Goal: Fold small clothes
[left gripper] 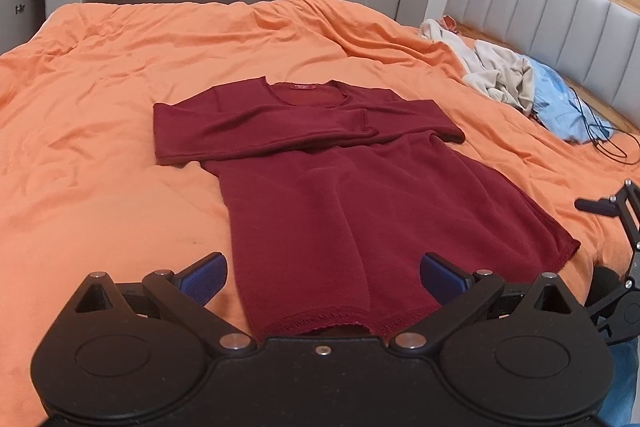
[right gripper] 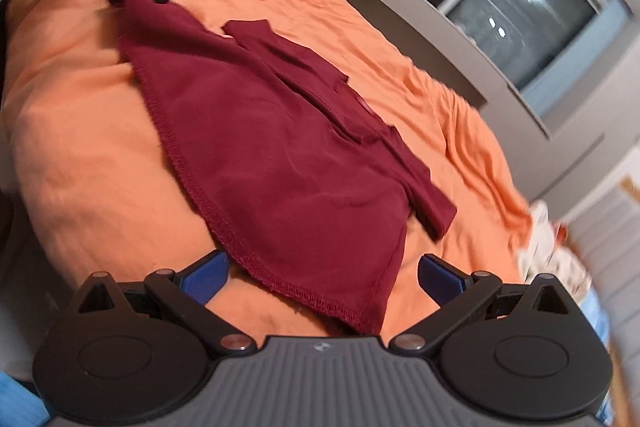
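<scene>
Maroon long-sleeved top [left gripper: 320, 187] lies flat on the orange duvet [left gripper: 100, 107], neckline away, both sleeves already crossed over the chest. From the left wrist camera, the left gripper [left gripper: 323, 277] hovers wide apart over the near hem, gripping nothing. Sleeve folding looks done; the hem-to-collar fold seems next.

From the right wrist camera, blurred, the right gripper [right gripper: 323, 277] is likewise spread wide, straddling the hem's right corner. Each gripper probably needs to pinch its corner, lift and carry it toward the neckline.
</scene>
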The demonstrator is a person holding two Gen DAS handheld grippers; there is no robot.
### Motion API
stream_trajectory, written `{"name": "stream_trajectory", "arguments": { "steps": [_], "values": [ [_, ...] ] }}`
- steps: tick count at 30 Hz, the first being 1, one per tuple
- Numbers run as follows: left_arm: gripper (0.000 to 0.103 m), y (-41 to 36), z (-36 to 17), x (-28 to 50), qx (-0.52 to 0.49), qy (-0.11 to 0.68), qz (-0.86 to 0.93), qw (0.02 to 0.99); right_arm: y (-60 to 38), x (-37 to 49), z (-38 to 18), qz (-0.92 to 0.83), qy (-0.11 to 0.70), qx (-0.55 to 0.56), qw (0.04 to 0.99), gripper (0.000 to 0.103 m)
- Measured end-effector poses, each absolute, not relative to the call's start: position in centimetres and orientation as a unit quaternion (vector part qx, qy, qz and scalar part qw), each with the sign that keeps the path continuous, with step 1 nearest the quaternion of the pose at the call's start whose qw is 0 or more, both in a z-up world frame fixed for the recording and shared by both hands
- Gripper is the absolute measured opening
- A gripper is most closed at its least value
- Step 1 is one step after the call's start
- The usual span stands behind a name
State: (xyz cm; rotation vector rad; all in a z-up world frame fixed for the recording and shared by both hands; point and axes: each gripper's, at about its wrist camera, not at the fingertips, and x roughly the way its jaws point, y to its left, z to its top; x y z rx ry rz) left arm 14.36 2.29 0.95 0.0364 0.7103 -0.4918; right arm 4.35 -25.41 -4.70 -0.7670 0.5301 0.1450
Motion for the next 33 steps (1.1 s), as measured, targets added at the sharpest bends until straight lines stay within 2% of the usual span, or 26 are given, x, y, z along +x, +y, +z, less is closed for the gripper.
{"name": "stream_trajectory", "arguments": {
  "steps": [5,7,9,11,13,18,26,33],
  "values": [
    [0.102,1.5,0.7,14.2,0.028,0.346,-0.241,0.906,-25.0,5.9,-5.5,0.055,0.226,-0.39,0.891,0.101],
    [0.102,1.4,1.0,14.0,0.031,0.34,-0.242,0.908,-25.2,6.3,-4.6,0.058,0.211,-0.368,0.904,0.083],
    [0.102,1.5,1.3,13.6,0.035,0.328,-0.248,0.911,-26.0,6.7,-3.4,0.067,0.202,-0.331,0.919,0.075],
    [0.102,1.4,1.5,13.4,0.044,0.321,-0.251,0.912,-26.9,7.4,-2.4,0.068,0.204,-0.294,0.932,0.062],
    [0.102,1.2,1.5,13.3,0.051,0.319,-0.257,0.911,-28.0,8.2,-1.5,0.076,0.214,-0.252,0.941,0.044],
    [0.102,0.2,0.6,12.8,0.073,0.324,-0.28,0.901,-30.7,10.4,0.2,0.109,0.25,-0.132,0.953,0.026],
    [0.102,-1.8,-2.3,11.5,0.164,0.3,-0.231,0.911,-34.9,13.1,1.9,0.116,0.274,0.001,0.955,0.02],
    [0.102,-0.8,-2.7,12.8,0.191,0.3,-0.171,0.919,-35.8,13.9,2.3,0.115,0.271,0.024,0.955,0.019]
  ]
}}
